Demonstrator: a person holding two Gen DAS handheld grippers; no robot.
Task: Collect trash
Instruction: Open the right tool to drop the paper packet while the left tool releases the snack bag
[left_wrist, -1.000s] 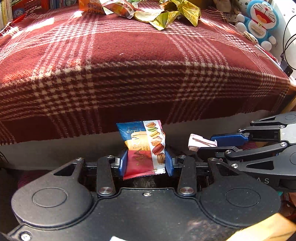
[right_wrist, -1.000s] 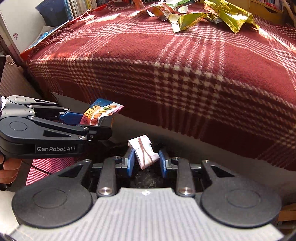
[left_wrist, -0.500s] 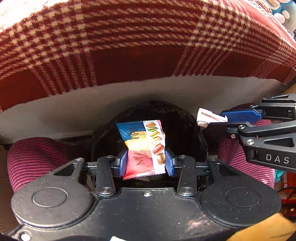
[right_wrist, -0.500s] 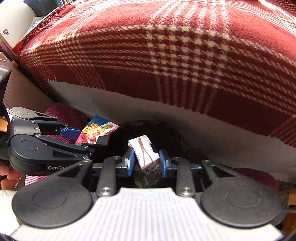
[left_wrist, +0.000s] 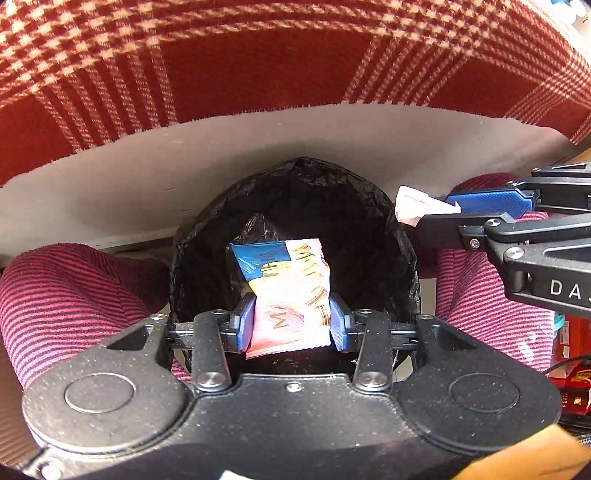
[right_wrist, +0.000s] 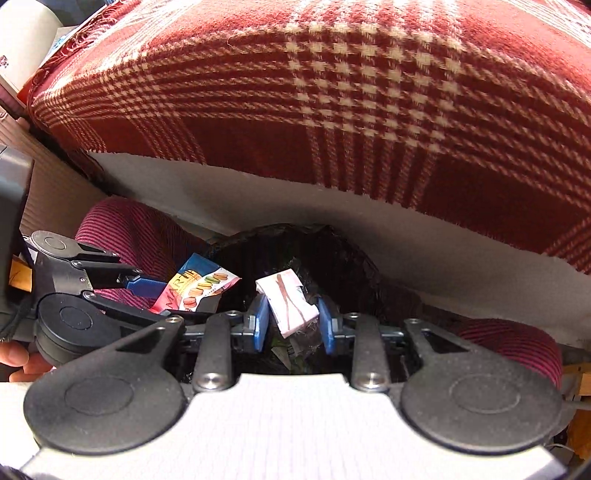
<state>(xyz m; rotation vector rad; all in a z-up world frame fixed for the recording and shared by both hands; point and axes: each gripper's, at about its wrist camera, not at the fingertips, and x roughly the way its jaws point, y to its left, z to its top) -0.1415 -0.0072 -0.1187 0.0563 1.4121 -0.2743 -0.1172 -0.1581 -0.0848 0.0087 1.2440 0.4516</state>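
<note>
A bin lined with a black bag stands between the person's knees. My left gripper is shut on a macaron snack packet and holds it over the bin's mouth. In the right wrist view my right gripper has a small white wrapper with brown lines between its blue pads, also above the bin. Its jaws are opening, and the wrapper still sits tilted against the pads. Each gripper shows in the other's view: the right gripper at the right, the left gripper at the left.
A red plaid blanket hangs over a white edge just behind the bin. The person's legs in pink striped trousers flank the bin. A hand grips the left tool. Red boxes and cables lie at the right.
Both grippers have sunk and tipped downward from the blanket's front to above the bin, still carrying the packet and the wrapper. The trash on the blanket has left view.
</note>
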